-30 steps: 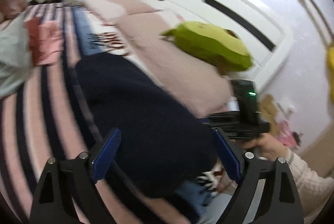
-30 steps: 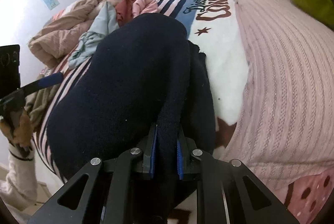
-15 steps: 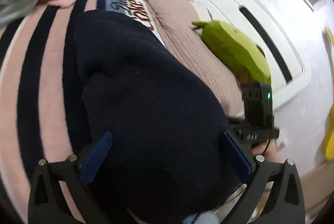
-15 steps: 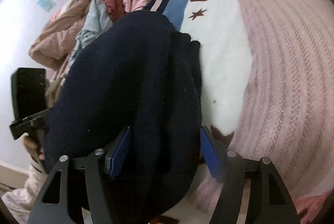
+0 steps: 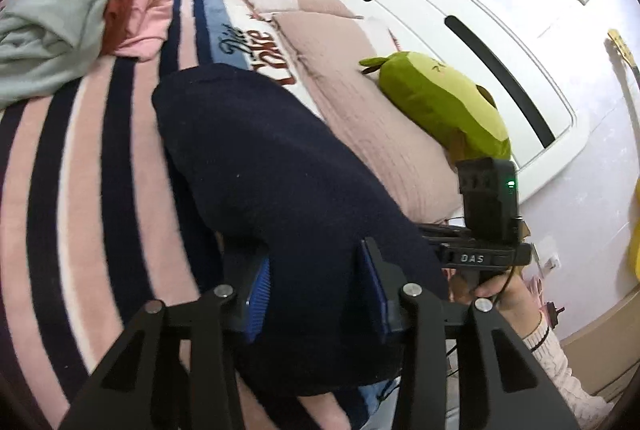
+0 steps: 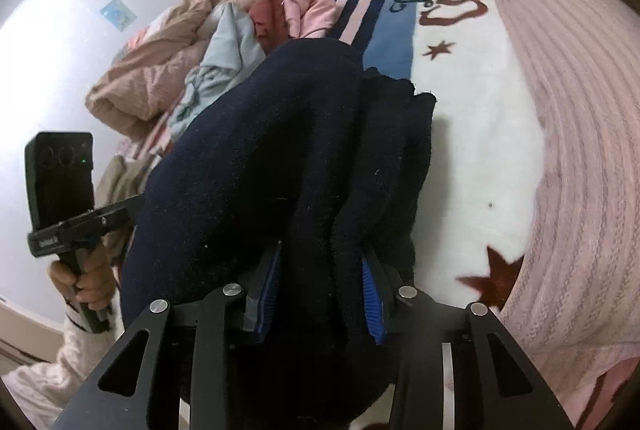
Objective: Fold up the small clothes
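Note:
A thick navy garment (image 5: 260,157) lies folded into a bundle on the striped blanket (image 5: 80,169). My left gripper (image 5: 316,294) grips its near edge, jaws closing, a fat fold filling the gap between the blue pads (image 5: 258,300). In the right wrist view the same navy garment (image 6: 260,149) shows stacked layers on its right side. My right gripper (image 6: 320,300) takes those layers at the near end, jaws closing, with both pads (image 6: 370,306) against the cloth. Each view shows the other gripper's black camera box (image 5: 486,197) (image 6: 60,181) held in a hand at the bed's edge.
A green plush toy (image 5: 440,105) rests on the pink knitted cover (image 6: 580,149) by the white headboard (image 5: 440,29). A pile of pale blue, red and pink clothes (image 5: 60,29) lies at the far left of the bed, with a tan quilt (image 6: 152,69) beyond it.
The left jaws, wide apart before, have come in onto the garment's near fold. The right gripper let go of a thin fold, opened, then came in on a thicker stack.

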Tool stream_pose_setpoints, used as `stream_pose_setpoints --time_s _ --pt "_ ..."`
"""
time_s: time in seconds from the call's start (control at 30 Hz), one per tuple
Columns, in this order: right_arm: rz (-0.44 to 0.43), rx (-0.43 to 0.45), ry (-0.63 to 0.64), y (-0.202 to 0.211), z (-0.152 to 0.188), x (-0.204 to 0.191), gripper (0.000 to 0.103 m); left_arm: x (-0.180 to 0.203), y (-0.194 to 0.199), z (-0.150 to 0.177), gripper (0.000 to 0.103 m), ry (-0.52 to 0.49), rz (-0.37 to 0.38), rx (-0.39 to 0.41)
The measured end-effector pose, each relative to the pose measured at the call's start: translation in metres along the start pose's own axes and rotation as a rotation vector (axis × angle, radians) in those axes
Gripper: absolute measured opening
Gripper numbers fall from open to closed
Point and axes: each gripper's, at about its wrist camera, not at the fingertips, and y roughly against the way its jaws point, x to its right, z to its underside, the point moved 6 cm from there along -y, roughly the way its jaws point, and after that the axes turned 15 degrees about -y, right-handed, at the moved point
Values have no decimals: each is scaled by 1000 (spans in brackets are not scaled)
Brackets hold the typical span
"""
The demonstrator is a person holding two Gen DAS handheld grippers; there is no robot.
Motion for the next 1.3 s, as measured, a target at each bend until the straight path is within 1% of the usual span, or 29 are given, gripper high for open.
stream_pose_setpoints --time_s 0.03,0.07,0.1,0.13,0.17,0.2,0.23,0.27,0.3,0.33,0.37,0.43,0.47,0.5,0.53,0.57,0.6,0.63,0.7,0.73,0.83,0.9,0.93,0.97,1.03,1.07,1.13,1.17,1.3 --pt "18 -1 6 -1 -3 1 33 -4 -1 2 45 22 20 4" --pt "26 -4 2 -1 -5 4 37 -8 -3 3 58 54 55 9" --pt "33 -5 -3 -1 -6 7 44 -11 -5 5 68 71 76 9" --pt "40 -5 -8 -1 -8 12 50 -13 -8 7 85 86 86 4" --pt "51 -6 -17 -2 -10 18 65 -17 -13 10 93 91 72 -14" --pt "66 -12 -27 -4 -13 25 80 -19 -18 13 94 89 58 -33" --pt "77 -20 -38 -6 -15 33 86 -21 -24 15 97 91 65 -46" --pt "64 -38 -45 -10 -17 37 90 -23 -30 17 98 118 103 -40" --pt "46 -51 -47 -10 -17 40 89 -25 -34 18 98 141 131 -36" --pt "21 -65 -45 -12 -18 42 89 -26 -37 18 100 156 148 -30" --pt "-12 -82 -38 -14 -20 41 89 -28 -40 16 101 163 148 -14" --pt "-66 -115 -30 -19 -21 42 85 -30 -44 14 101 171 161 7" --pt "-93 -135 -36 -23 -22 43 82 -31 -49 13 99 188 177 16" --pt "-123 -154 -53 -28 -21 45 79 -31 -53 12 97 198 186 21" --pt "-141 -163 -67 -30 -21 46 75 -30 -54 11 89 198 188 30" --pt "-185 -172 -90 -33 -21 46 62 -27 -55 7 81 185 182 40" --pt "-222 -167 -101 -33 -21 45 54 -23 -53 3 78 171 173 46" --pt "-247 -146 -93 -30 -22 43 51 -20 -51 0 73 158 162 49" --pt "-269 -105 -72 -20 -20 35 40 -13 -41 -8 66 117 134 57" --pt "-277 -90 -67 -16 -20 30 38 -10 -36 -12 63 101 124 58" --pt "-305 -74 -28 -9 -13 0 27 -1 -12 -27 59 48 93 82" --pt "-342 -46 31 -3 -8 -37 26 5 15 -38 59 14 68 112" --pt "-348 -30 49 -1 -7 -48 26 8 32 -42 59 -11 47 119" --pt "-364 -9 66 1 -6 -67 26 10 42 -45 59 -27 33 125" --pt "-406 12 76 2 -5 -100 26 12 76 -48 59 -56 -1 135" --pt "-437 19 88 1 -4 -122 26 13 100 -49 59 -76 -25 146" --pt "-471 22 118 -3 -2 -154 26 16 142 -50 59 -112 -75 165" --pt "-498 19 134 -6 0 -180 26 15 157 -50 59 -125 -96 170" --pt "-534 24 186 -19 7 -253 26 8 236 -45 59 -152 -222 191"
